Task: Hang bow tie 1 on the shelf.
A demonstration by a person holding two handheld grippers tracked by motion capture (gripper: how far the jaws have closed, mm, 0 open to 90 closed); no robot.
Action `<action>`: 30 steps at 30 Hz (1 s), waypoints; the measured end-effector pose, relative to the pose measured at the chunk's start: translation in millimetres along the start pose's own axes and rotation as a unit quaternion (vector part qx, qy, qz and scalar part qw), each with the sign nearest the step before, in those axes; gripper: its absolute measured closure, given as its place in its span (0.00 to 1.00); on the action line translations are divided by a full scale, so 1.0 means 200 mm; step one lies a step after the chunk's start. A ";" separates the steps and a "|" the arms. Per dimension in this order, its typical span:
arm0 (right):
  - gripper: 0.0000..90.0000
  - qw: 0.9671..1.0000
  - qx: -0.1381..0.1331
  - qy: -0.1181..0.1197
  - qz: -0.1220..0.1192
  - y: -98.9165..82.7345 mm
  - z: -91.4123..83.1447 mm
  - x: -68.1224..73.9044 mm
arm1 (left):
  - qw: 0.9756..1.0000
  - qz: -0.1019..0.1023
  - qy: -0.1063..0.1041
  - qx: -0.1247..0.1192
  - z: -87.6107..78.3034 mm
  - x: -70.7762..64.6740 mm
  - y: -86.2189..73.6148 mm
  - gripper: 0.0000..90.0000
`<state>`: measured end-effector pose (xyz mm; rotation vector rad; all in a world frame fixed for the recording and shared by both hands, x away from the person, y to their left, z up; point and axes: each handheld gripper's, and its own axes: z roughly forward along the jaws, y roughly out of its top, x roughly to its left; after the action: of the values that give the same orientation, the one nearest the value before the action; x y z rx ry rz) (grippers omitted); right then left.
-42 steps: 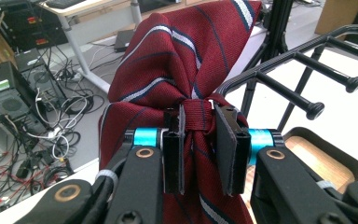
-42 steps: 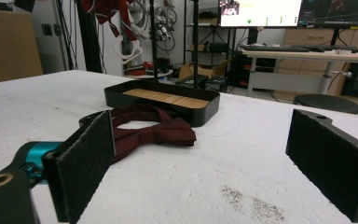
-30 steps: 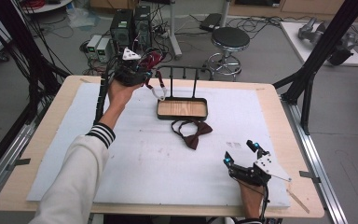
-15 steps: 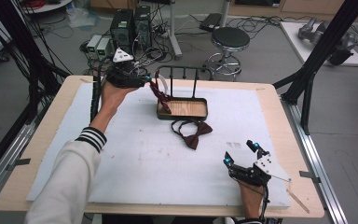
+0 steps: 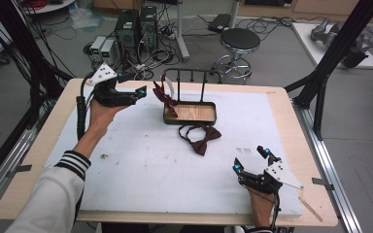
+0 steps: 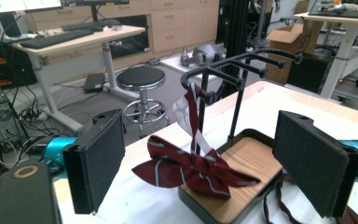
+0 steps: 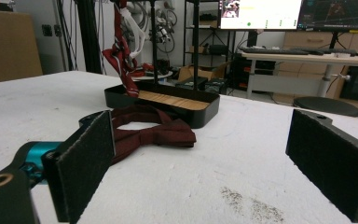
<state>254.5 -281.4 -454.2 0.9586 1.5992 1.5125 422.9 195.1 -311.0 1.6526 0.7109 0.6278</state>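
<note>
A striped maroon bow tie (image 5: 165, 96) (image 6: 193, 169) (image 7: 121, 55) hangs by its white strap from the left peg of a black rack (image 5: 190, 73) (image 6: 240, 65). The rack stands in a wood-floored tray (image 5: 212, 115) (image 7: 205, 109). My left gripper (image 5: 140, 93) (image 6: 205, 140) is just left of the tie; its jaws have just been opening and stand open, gripping nothing. In front of the tray, a plain maroon bow tie (image 5: 201, 137) (image 7: 151, 131) lies flat. My right gripper (image 5: 250, 158) (image 7: 205, 158) rests open near the front right.
A white mat (image 5: 141, 170) covers the wooden table (image 5: 296, 121). Black frame posts (image 5: 330, 63) rise at both sides. A stool (image 5: 240, 41) and computer cases (image 5: 135, 26) stand on the floor behind the far edge.
The left gripper, shut on the striped tie at the rack, opened and drew away to the left. The tie now hangs from the peg. The right gripper has not moved.
</note>
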 end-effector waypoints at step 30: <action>0.08 1.000 0.002 -0.003 0.000 0.00 0.00 0.01 | 0.997 0.011 -0.009 -0.073 -0.49 -0.16 -0.47 0.19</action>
<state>253.3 -280.2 -454.3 0.9644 1.5992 1.5056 318.5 249.6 -386.7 1.5314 0.6191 0.6638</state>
